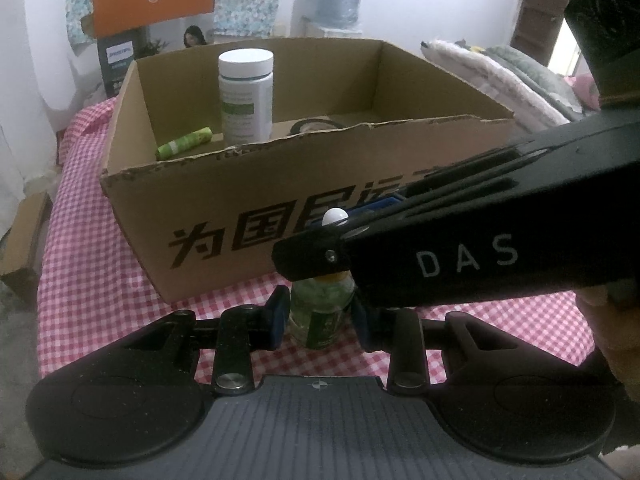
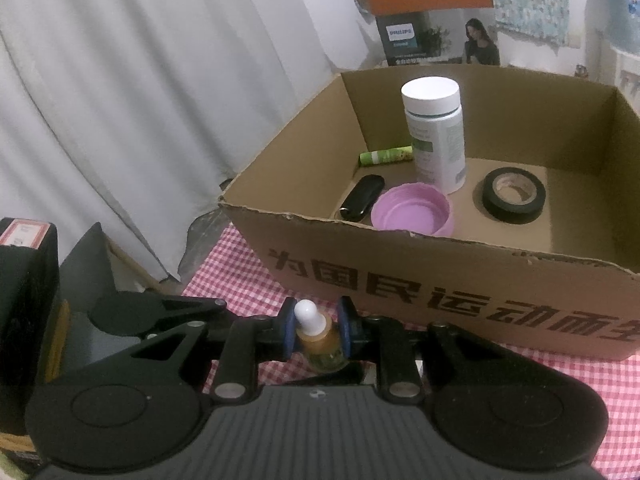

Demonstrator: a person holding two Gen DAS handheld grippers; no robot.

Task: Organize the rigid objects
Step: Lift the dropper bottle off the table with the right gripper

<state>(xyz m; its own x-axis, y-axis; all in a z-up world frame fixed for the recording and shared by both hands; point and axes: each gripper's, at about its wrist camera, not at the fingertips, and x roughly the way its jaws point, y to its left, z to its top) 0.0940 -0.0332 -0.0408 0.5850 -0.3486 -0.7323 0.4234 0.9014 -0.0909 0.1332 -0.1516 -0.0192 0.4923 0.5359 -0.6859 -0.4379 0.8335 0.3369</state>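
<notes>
A small glass dropper bottle (image 1: pixel 320 322) with a green label and a white rubber bulb (image 1: pixel 335 216) stands over the red checked cloth, just in front of the cardboard box (image 1: pixel 208 200). My left gripper (image 1: pixel 320 316) is shut on the bottle's body. My right gripper (image 1: pixel 360 216) reaches in from the right across the left wrist view. In its own view the right gripper (image 2: pixel 318 334) is shut on the amber collar of the dropper bottle (image 2: pixel 322 344), with the bulb (image 2: pixel 308 314) sticking up between the blue pads (image 2: pixel 286 334).
The box (image 2: pixel 440 240) holds a white-capped pill bottle (image 2: pixel 436 136), a green tube (image 2: pixel 386 156), a black tape roll (image 2: pixel 514 196), a purple lid (image 2: pixel 412 210) and a black fob (image 2: pixel 362 196). White curtain (image 2: pixel 140 120) hangs to the left; folded blankets (image 1: pixel 500 76) lie behind right.
</notes>
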